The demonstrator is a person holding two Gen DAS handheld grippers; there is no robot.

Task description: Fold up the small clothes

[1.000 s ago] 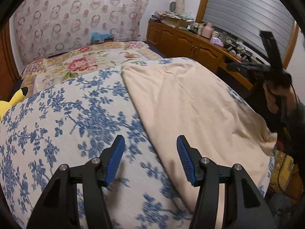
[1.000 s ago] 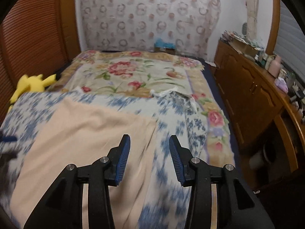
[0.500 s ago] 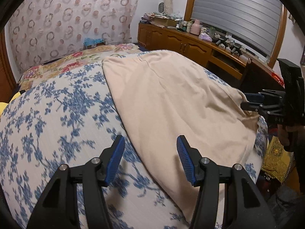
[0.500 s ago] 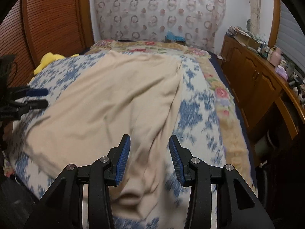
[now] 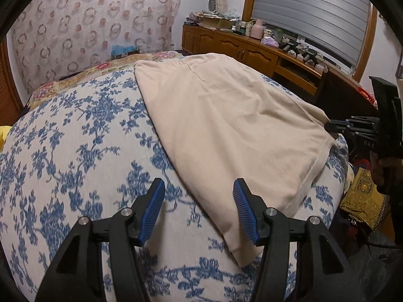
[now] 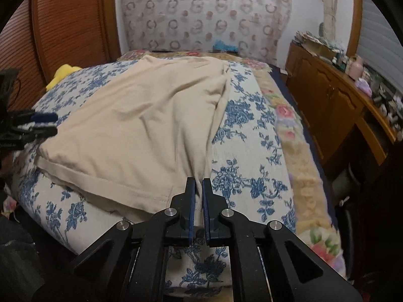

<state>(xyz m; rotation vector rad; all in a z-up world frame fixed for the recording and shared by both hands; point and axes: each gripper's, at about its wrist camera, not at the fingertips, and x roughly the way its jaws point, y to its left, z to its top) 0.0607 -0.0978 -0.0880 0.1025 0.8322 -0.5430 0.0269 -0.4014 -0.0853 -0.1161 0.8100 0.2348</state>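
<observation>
Room lies ahead of the left gripper (image 5: 199, 207): bare blue-flowered cover (image 5: 75, 151) runs off past its left finger, and one beige garment (image 5: 226, 125) spreads from its right finger outward. Its fingers are spread wide, grasping nothing, and the garment's near corner lies just beside the right pad. The right gripper (image 6: 198, 193) has its two fingers clenched on the garment's hem at the near right corner, at the bed's front edge. Ahead of those fingers the cloth stretches flat, its right side bunched in one long fold. Beyond the far edge sits one yellow toy (image 6: 63, 74); a cabinet (image 6: 327, 95) stands right.
</observation>
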